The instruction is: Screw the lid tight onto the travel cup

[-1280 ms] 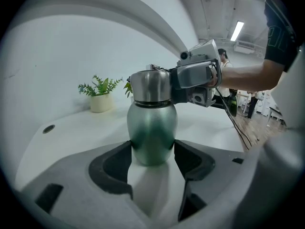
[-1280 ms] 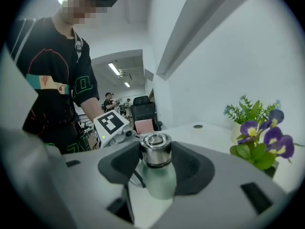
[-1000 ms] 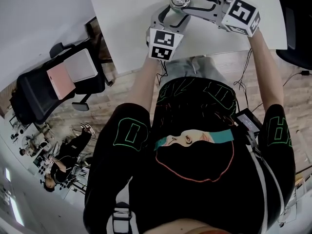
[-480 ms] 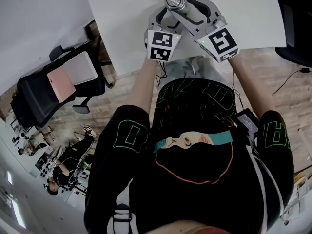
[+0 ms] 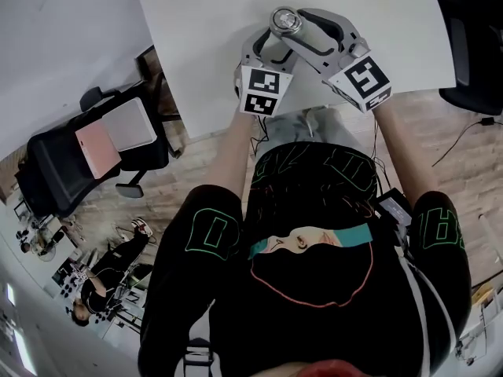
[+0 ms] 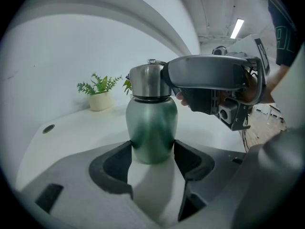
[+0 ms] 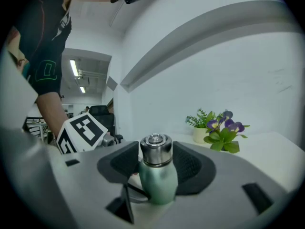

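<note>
The travel cup [image 5: 281, 30] stands on the white table [image 5: 196, 45], its lid [image 5: 285, 19] facing up. The left gripper [image 5: 271, 44] reaches it from the near side. The right gripper [image 5: 294, 25] comes from the cup's near right, its jaws opening with the lid between them. Far to the cup's near left, off the table, 1 black chair [image 5: 55, 171] carries 2 flat items, a pink one [image 5: 98, 138] and a white one [image 5: 132, 107].

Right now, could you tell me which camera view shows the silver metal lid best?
The right gripper view: the silver metal lid sits centred, top and side visible, between the opening jaws of the right gripper. The left gripper view shows its side, partly covered by that gripper. The head view shows only its small top.
</note>
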The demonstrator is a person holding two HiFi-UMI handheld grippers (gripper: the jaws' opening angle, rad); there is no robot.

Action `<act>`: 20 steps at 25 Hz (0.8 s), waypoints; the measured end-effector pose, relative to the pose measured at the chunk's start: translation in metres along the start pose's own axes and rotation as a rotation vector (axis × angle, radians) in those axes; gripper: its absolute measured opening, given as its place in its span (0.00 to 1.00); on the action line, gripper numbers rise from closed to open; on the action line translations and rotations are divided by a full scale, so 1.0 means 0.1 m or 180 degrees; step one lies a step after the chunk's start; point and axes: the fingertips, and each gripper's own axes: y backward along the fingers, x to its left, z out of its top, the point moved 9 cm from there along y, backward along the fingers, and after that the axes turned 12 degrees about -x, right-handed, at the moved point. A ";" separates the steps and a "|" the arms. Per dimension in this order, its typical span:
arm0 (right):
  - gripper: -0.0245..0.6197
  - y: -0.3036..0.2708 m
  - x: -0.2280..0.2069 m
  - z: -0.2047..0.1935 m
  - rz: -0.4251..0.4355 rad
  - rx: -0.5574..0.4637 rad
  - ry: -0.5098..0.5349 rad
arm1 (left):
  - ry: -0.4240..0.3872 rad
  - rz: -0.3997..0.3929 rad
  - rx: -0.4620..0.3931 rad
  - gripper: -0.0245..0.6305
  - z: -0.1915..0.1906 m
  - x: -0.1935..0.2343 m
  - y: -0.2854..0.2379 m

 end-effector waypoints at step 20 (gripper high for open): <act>0.38 -0.26 -0.45 0.17 0.1890 0.0506 -0.0058 | -0.0084 -0.0061 0.0171 0.47 -0.12 -0.05 -0.02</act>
